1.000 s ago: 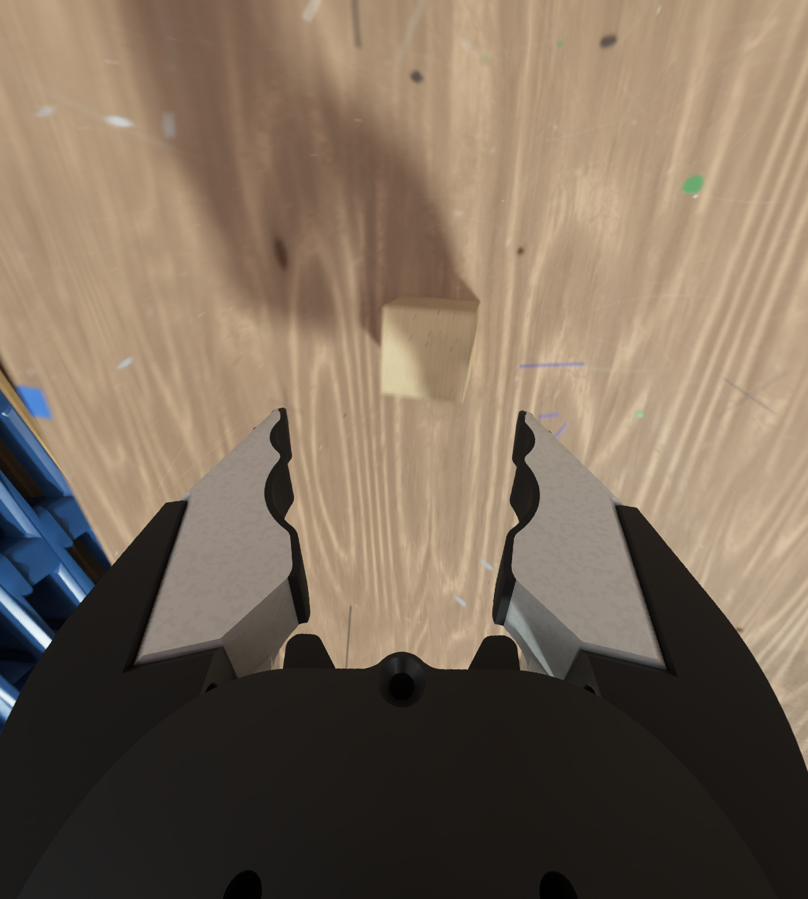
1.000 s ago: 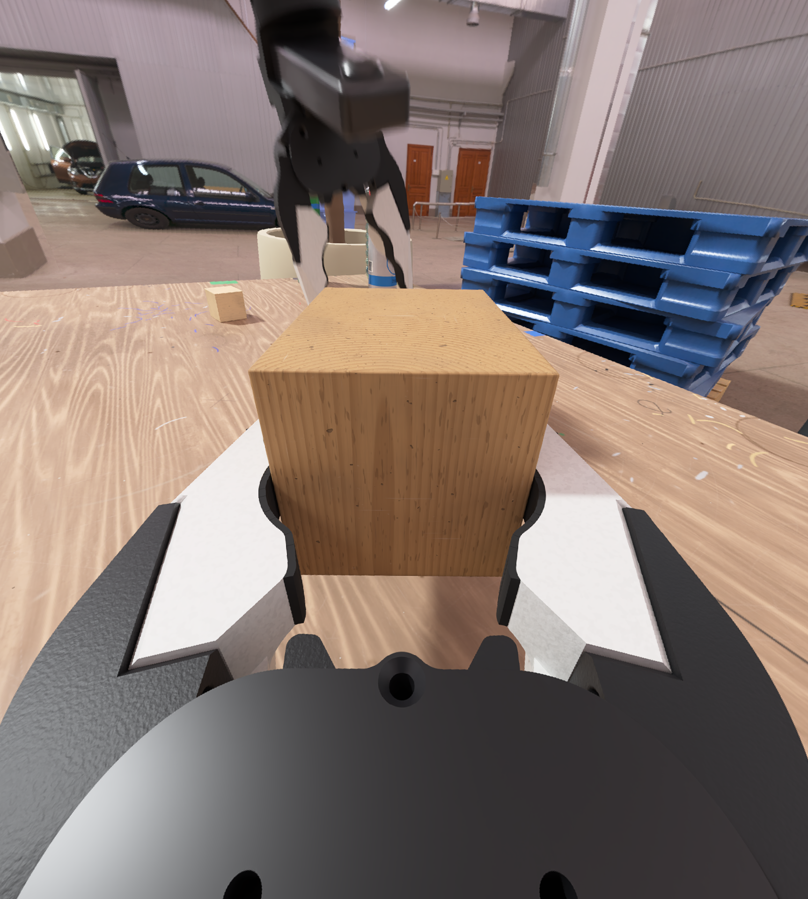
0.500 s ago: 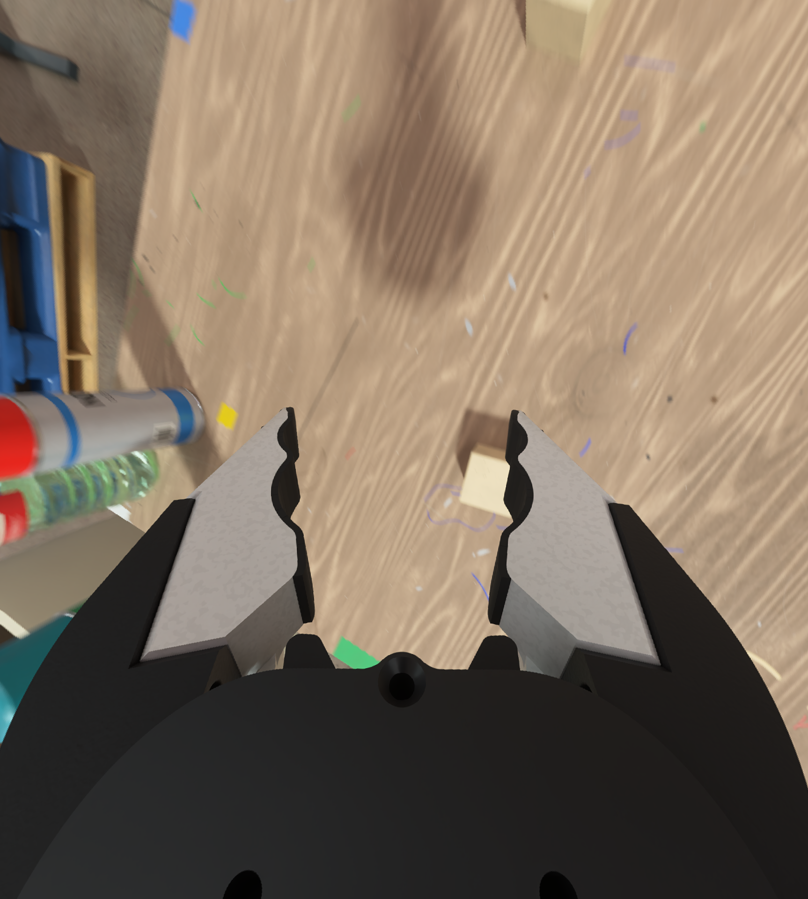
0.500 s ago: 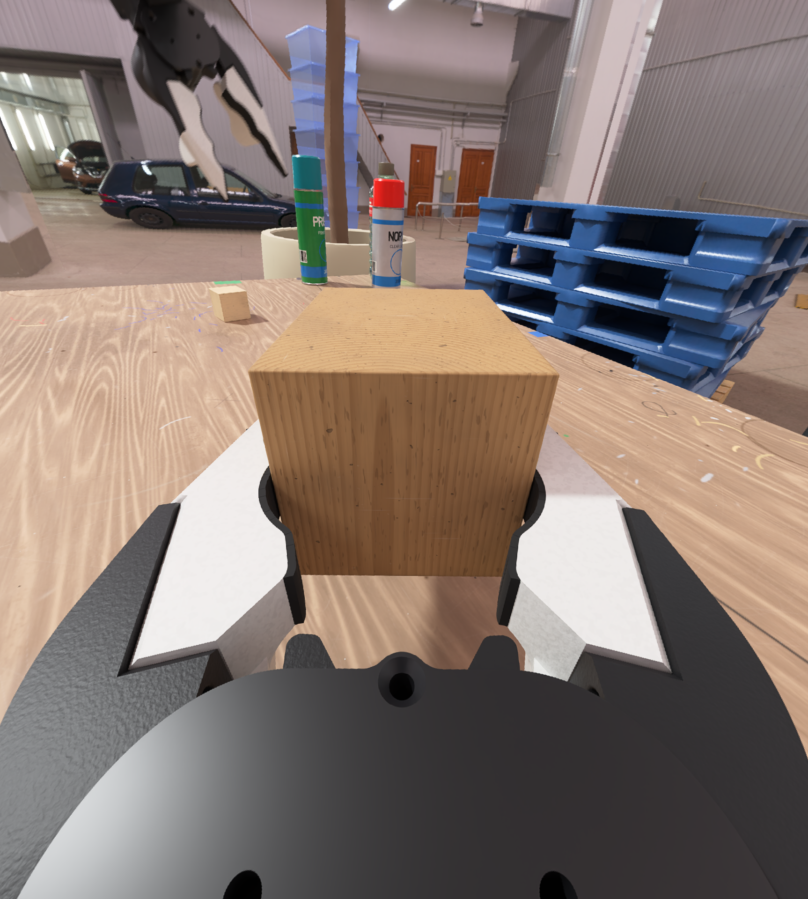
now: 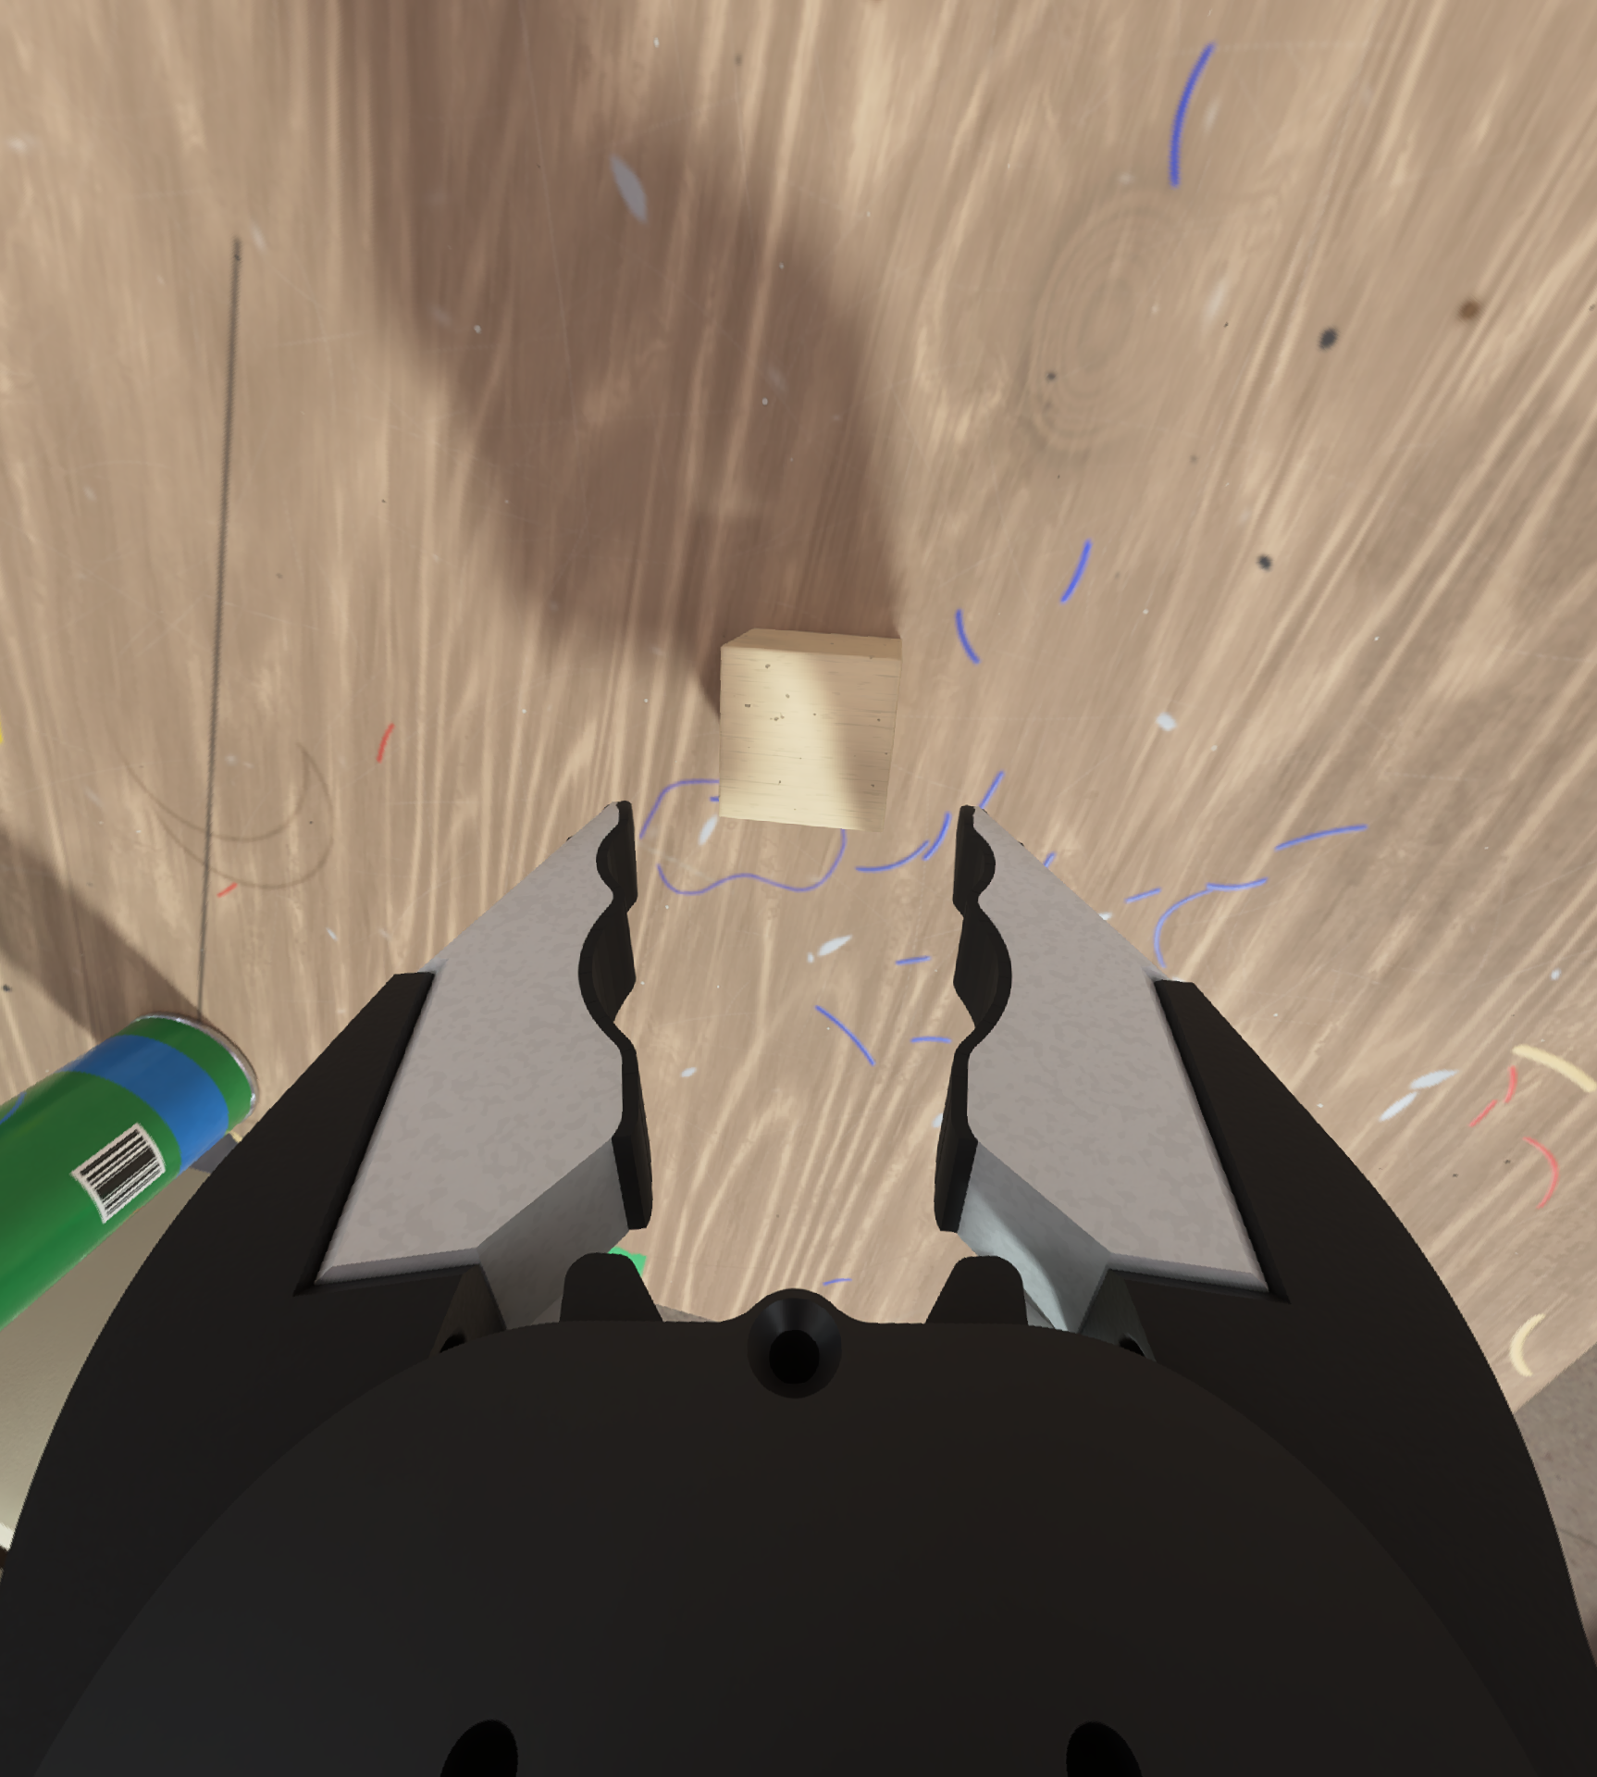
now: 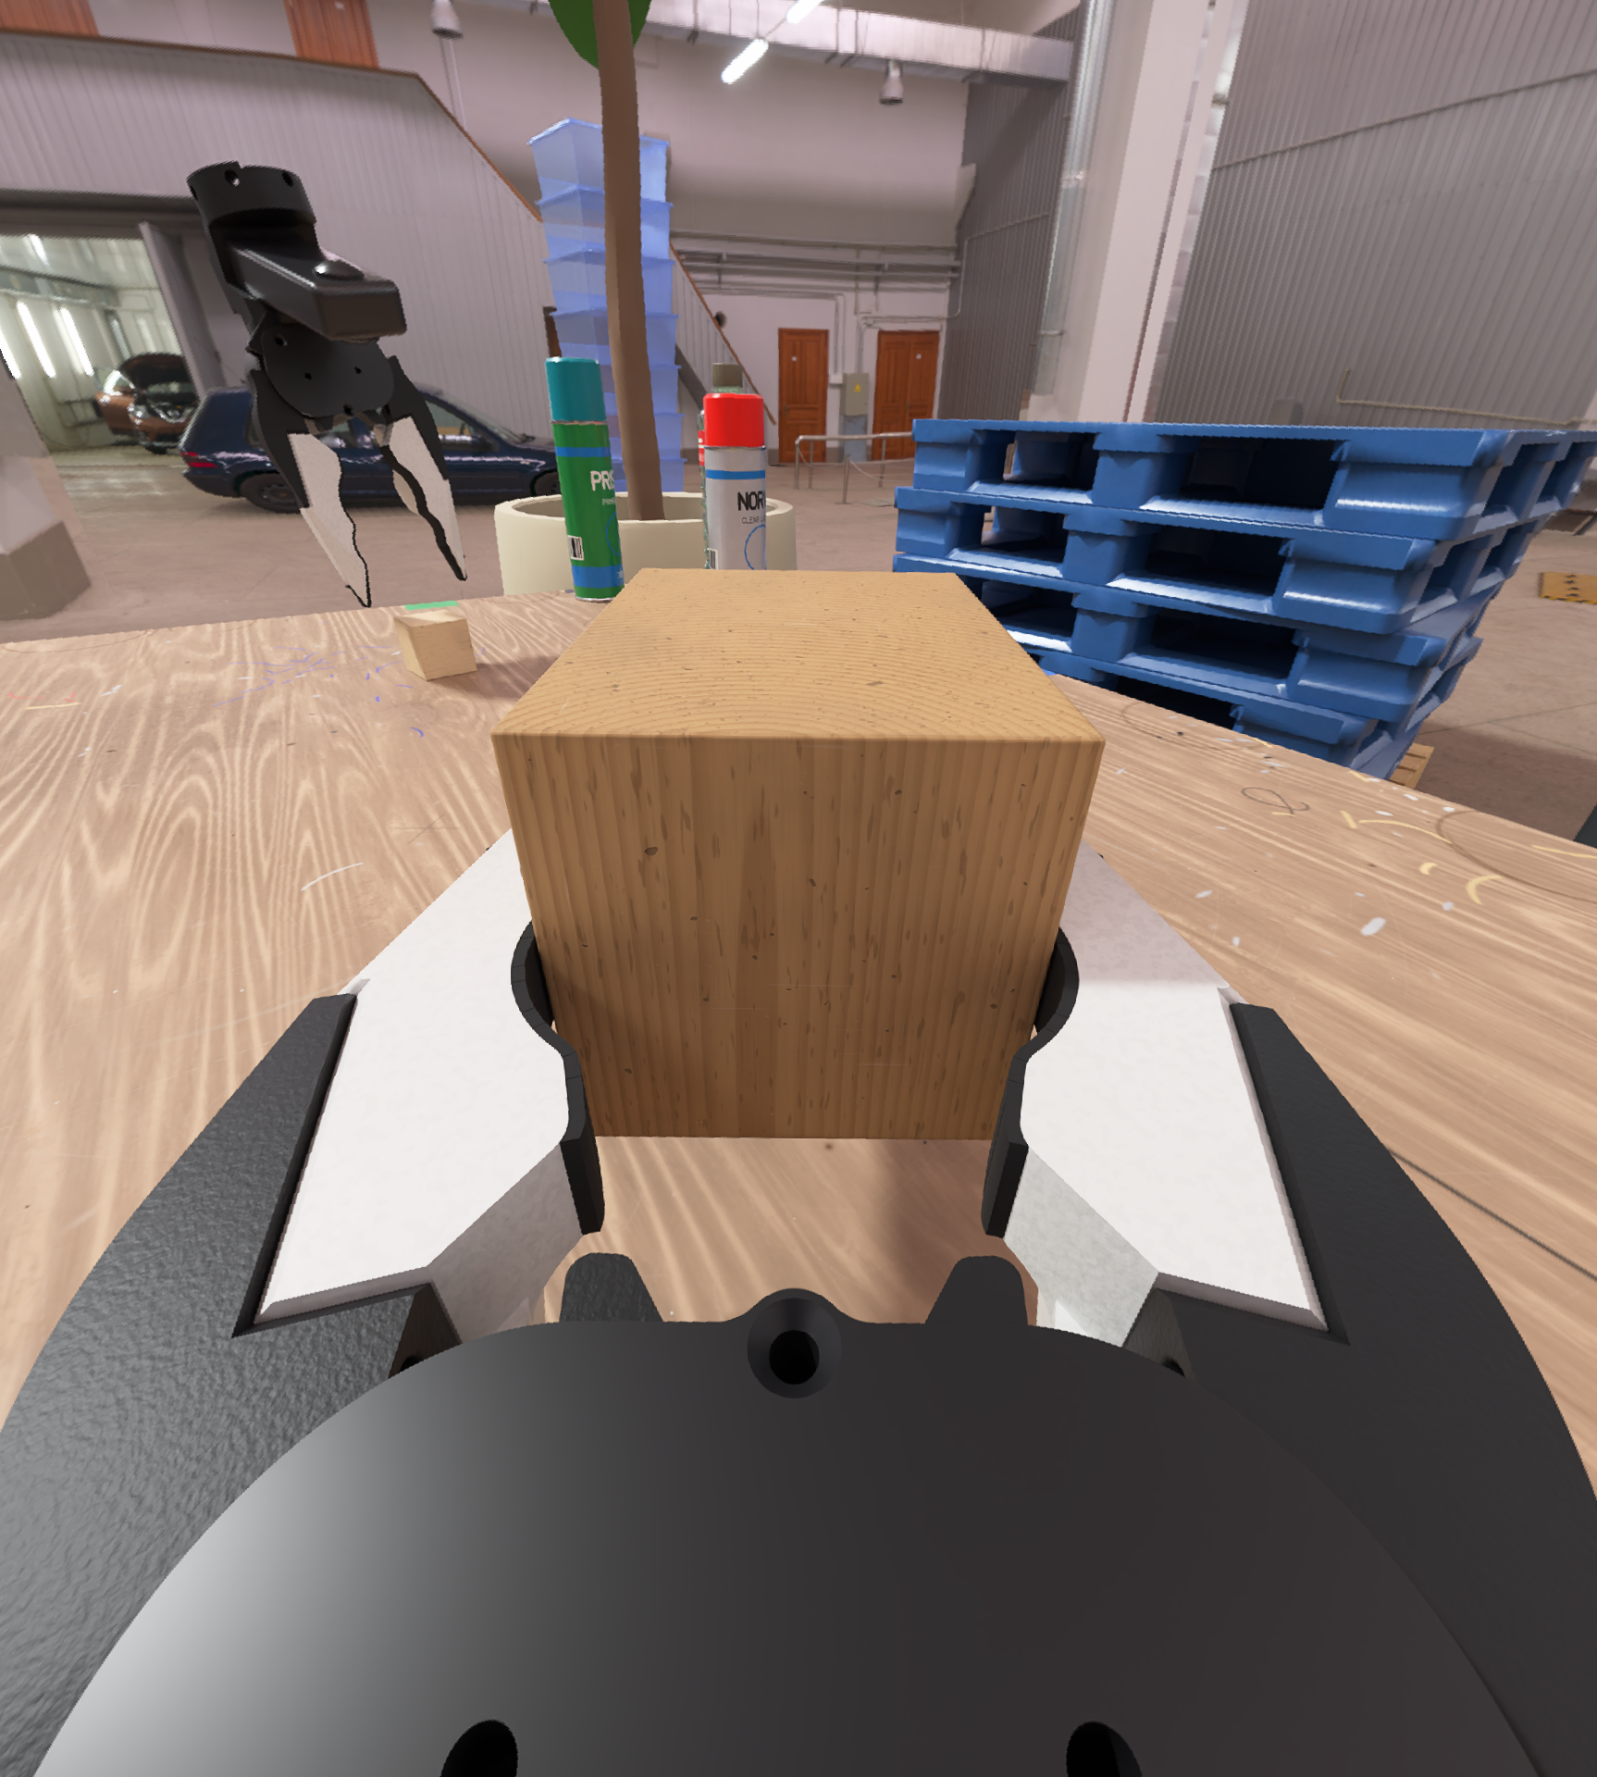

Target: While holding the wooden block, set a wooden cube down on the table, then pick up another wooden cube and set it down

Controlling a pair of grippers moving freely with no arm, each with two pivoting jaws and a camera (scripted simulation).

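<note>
My right gripper [image 6: 790, 971] is shut on a large brown wooden block [image 6: 795, 865], held just above the wooden table [image 6: 151, 913]. A small pale wooden cube [image 5: 809, 731] lies on the table just beyond my left gripper's fingertips in the left wrist view. It also shows in the right wrist view [image 6: 434, 646] at the far left of the table. My left gripper [image 5: 793, 817] is open and empty, pointing down at the cube from above. In the right wrist view it [image 6: 410, 587] hangs above and a little left of the cube.
A green spray can [image 6: 586, 481] and a red-capped can [image 6: 734, 481] stand at the table's far edge, by a potted trunk [image 6: 626, 288]. The green can [image 5: 74, 1154] shows lower left in the left wrist view. Blue pallets [image 6: 1237, 567] are stacked at the right.
My left gripper has dropped from high up toward the far-left cube and now hangs closer above it, still open. The right gripper and its block have not moved.
</note>
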